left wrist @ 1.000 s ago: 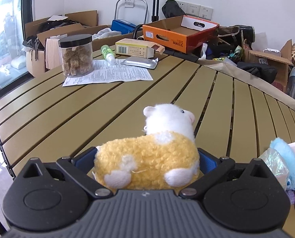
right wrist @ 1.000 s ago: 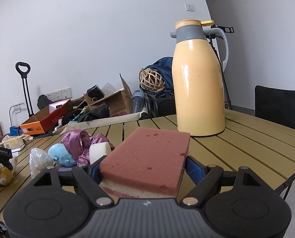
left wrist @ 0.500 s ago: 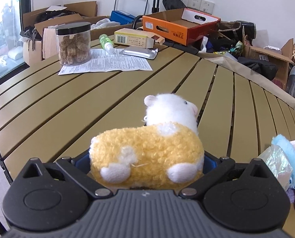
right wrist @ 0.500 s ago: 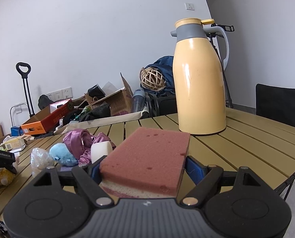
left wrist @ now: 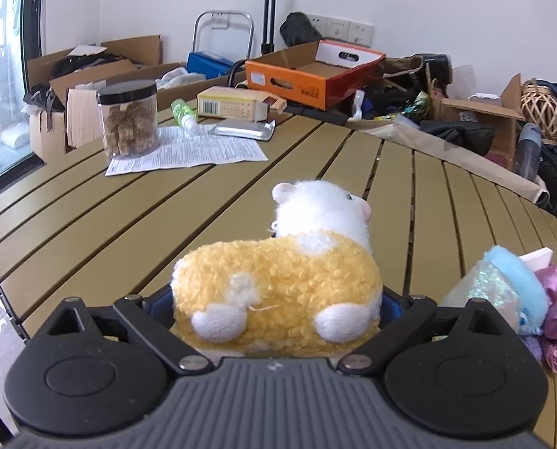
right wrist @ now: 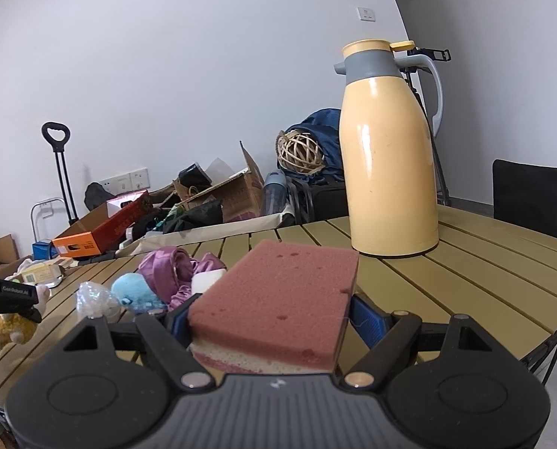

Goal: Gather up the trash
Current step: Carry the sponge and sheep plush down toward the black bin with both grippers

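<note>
My left gripper is shut on a yellow and white plush toy and holds it just above the slatted wooden table. The same toy and the left gripper show at the far left of the right wrist view. My right gripper is shut on a pink sponge with a pale underside, above the table's front part.
A pile lies between the grippers: crinkled plastic wrap, a blue plush, purple cloth, a white block. A yellow thermos jug stands at the right. Far left: a jar, papers, a small box, a foil pack. Boxes and bags crowd the floor beyond.
The left gripper with the plush has dropped a little and shifted slightly right toward the pile. The right gripper with the sponge has barely moved.
</note>
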The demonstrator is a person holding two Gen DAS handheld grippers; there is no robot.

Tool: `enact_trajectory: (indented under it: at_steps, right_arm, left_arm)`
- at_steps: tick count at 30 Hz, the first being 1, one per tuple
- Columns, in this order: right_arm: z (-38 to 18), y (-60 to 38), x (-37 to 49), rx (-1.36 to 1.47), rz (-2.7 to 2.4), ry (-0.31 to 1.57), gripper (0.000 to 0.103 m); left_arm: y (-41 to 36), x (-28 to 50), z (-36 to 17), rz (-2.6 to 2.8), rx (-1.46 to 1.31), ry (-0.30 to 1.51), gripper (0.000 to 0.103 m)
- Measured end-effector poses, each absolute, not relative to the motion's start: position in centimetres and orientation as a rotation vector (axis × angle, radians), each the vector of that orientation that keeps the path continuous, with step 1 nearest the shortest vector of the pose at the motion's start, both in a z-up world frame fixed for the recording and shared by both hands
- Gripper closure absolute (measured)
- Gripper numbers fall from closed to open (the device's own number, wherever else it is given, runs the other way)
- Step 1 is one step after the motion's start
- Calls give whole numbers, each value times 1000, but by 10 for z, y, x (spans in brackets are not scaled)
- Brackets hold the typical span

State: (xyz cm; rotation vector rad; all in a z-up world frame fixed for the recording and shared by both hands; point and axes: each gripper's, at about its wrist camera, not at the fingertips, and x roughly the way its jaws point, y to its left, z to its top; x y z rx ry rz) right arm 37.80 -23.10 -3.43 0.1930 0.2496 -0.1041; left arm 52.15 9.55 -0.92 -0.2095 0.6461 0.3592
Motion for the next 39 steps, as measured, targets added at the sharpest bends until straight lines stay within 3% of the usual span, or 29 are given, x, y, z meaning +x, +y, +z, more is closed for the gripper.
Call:
enact_trajectory:
  at_steps: [19, 39]
  right_arm:
    - [-23, -226, 331, 201, -14, 210, 21]
    - [-45, -214, 253, 142, 36, 280, 21]
  left_arm:
    - [87, 416, 14, 327, -132, 439, 5]
    - [81, 280, -4, 229, -49, 415, 5]
